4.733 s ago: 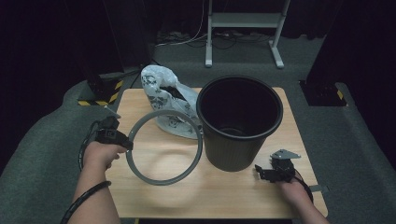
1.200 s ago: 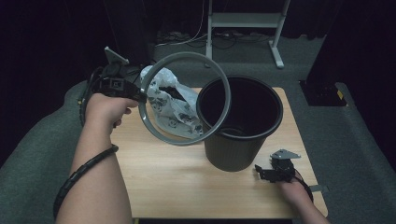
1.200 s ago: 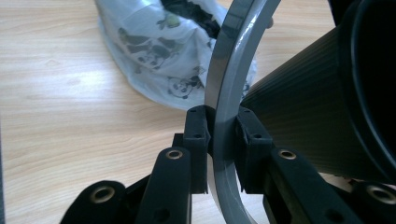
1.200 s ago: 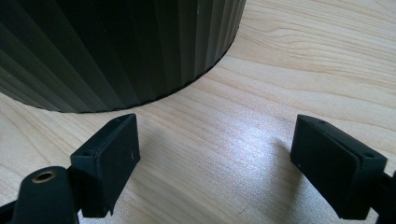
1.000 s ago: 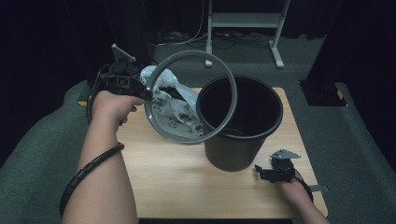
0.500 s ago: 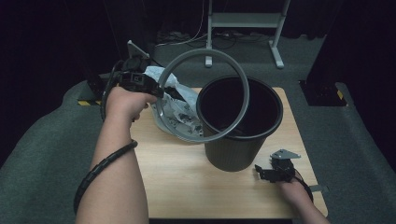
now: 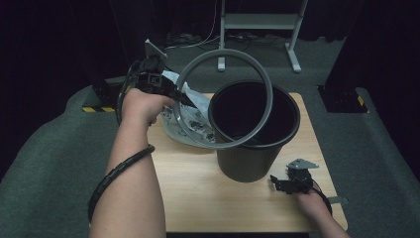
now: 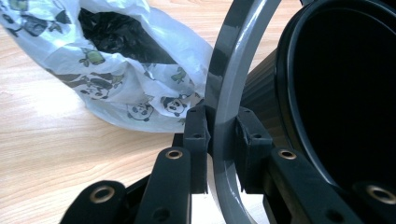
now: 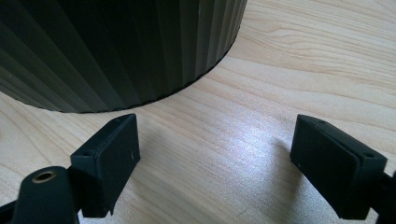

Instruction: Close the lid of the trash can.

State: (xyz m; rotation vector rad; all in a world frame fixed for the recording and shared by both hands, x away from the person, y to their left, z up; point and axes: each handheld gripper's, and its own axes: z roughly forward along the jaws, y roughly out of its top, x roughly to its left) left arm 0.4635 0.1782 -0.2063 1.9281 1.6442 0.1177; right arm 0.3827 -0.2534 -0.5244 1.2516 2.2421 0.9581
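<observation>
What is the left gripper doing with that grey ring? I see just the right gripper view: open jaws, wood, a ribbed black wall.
Observer: The left gripper is shut on the grey ring, held tilted in the air over the bin's left rim.
Operator: Is that ribbed wall a bin?
Observer: Yes, a black bin, upright on the table with its mouth open.
Operator: Anything behind the ring?
Observer: A white panda-print bag lies on the table left of the bin, something black inside it.
</observation>
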